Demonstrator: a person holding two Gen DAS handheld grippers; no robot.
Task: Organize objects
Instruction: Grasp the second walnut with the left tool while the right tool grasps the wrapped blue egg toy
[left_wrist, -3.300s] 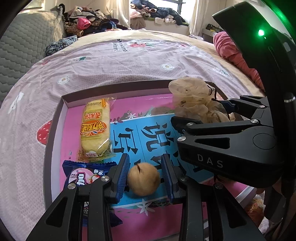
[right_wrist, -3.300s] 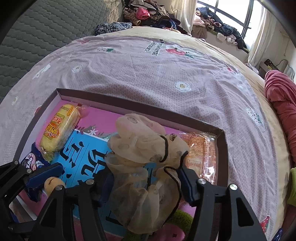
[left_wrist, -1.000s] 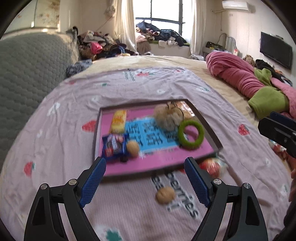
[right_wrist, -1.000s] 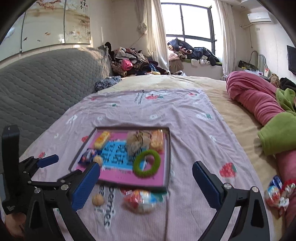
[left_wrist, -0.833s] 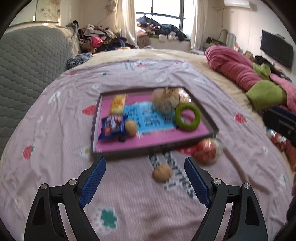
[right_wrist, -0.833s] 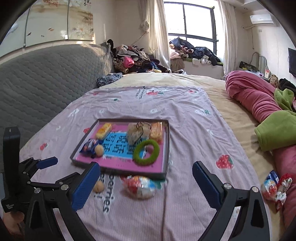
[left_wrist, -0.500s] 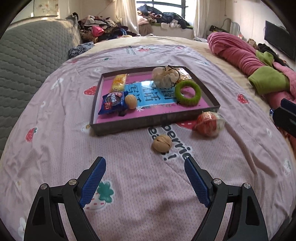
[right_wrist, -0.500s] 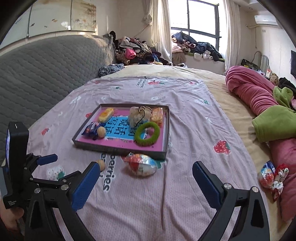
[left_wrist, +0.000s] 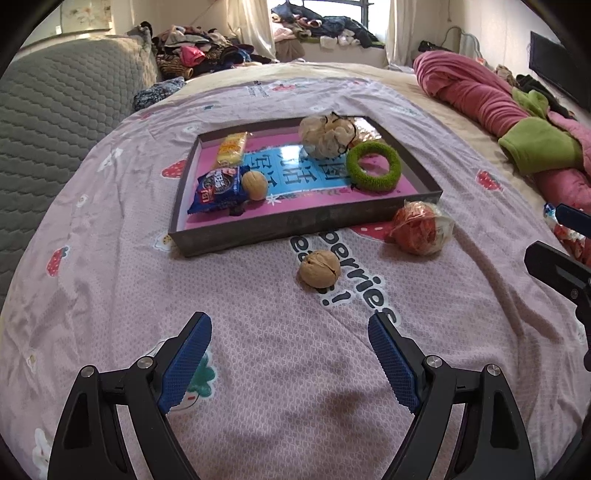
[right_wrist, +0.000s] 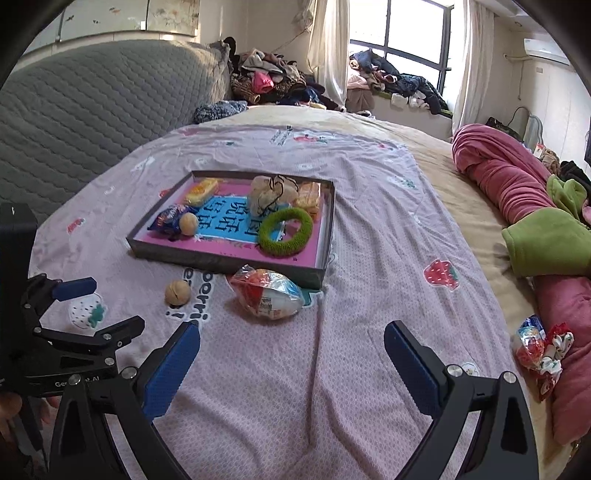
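Two things lie loose on the pink bedsheet (left_wrist: 110, 258) before the dark shallow tray (left_wrist: 303, 221): a tan walnut (left_wrist: 319, 273) and a crinkly red-and-white snack bag (right_wrist: 266, 291). Both hand-held grippers, left (left_wrist: 290, 354) and right (right_wrist: 291, 358), hover wide open and empty, probably lining up for them.

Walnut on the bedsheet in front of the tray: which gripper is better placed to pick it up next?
Probably left. The walnut lies roughly ahead of the open left gripper; from the right gripper it sits off toward the left side.

Bed (left_wrist: 258, 369): tray (left_wrist: 295, 226), walnut (left_wrist: 319, 273), packet (left_wrist: 421, 230)
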